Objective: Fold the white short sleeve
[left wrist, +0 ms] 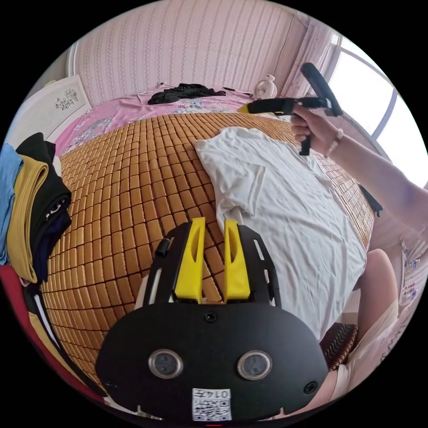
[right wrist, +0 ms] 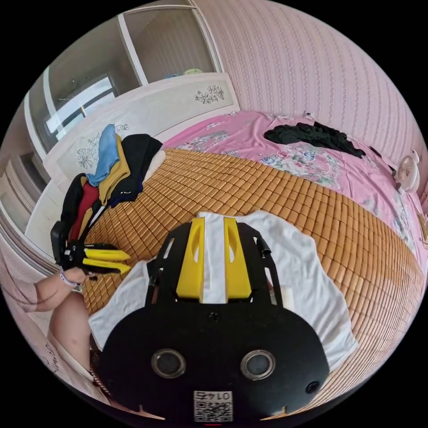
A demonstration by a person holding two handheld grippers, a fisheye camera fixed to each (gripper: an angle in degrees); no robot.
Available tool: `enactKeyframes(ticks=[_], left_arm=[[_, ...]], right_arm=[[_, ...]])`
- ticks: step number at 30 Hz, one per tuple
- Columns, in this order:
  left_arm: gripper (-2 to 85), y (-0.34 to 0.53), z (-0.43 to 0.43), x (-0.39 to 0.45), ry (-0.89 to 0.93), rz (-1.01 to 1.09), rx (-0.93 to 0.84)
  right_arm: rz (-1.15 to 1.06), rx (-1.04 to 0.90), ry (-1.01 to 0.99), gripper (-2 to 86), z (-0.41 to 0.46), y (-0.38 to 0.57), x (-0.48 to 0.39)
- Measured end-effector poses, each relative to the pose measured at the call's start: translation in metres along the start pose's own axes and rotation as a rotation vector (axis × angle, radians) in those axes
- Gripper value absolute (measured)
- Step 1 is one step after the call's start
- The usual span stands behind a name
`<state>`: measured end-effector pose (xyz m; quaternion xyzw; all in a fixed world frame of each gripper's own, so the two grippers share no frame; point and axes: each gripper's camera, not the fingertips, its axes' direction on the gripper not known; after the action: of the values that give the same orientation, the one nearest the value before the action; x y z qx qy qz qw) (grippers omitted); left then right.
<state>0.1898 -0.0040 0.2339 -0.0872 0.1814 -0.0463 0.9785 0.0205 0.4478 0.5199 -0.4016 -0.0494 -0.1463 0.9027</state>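
While the white short sleeve [left wrist: 285, 209] lies spread on the bamboo mat [left wrist: 133, 187], its long axis runs from the mat's near edge, where one end drapes over beside my leg, up and away past my left gripper [left wrist: 213, 223]. That gripper hovers over bare mat just beside the shirt's rumpled edge, jaws parted, gripping nothing. My right gripper [right wrist: 213, 223] hovers above the shirt [right wrist: 303, 276] with white cloth showing in its gap; jaws apart, not pinching it. In the left gripper view my right hand [left wrist: 312, 129] holds that tool level beyond the shirt's far end, forearm stretched out. Stacked clothes [right wrist: 111, 174] sit well apart, a black garment [right wrist: 312, 133] on the pink sheet [right wrist: 249, 133] beyond.
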Motion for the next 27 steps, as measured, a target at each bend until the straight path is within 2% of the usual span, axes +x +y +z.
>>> enactKeyframes(ticks=[4, 6, 9, 17, 19, 22, 27], left_arm=[[6.1, 0.008, -0.011, 0.018, 0.046, 0.041, 0.014], [5.6, 0.008, -0.015, 0.028, 0.063, 0.064, 0.023], [5.3, -0.003, -0.016, 0.052, 0.043, 0.117, 0.007], [5.7, -0.097, 0.027, 0.144, 0.102, 0.313, 0.059], [5.8, -0.136, 0.057, 0.176, 0.170, 0.351, 0.060], [5.9, -0.185, 0.102, 0.215, 0.271, 0.356, 0.034], [6.0, -0.249, 0.165, 0.283, 0.292, 0.419, -0.032]], right_arm=[[0.213, -0.031, 0.141, 7.2, -0.080, 0.119, 0.041], [0.368, 0.035, 0.180, 7.6, -0.129, 0.191, 0.066], [0.506, 0.043, 0.240, 8.1, -0.166, 0.246, 0.090], [0.531, 0.075, 0.305, 9.3, -0.187, 0.257, 0.136], [0.522, 0.070, 0.301, 9.6, -0.184, 0.252, 0.148], [0.522, 0.041, 0.199, 10.7, -0.175, 0.252, 0.163], [0.482, 0.018, 0.116, 9.9, -0.173, 0.248, 0.161]])
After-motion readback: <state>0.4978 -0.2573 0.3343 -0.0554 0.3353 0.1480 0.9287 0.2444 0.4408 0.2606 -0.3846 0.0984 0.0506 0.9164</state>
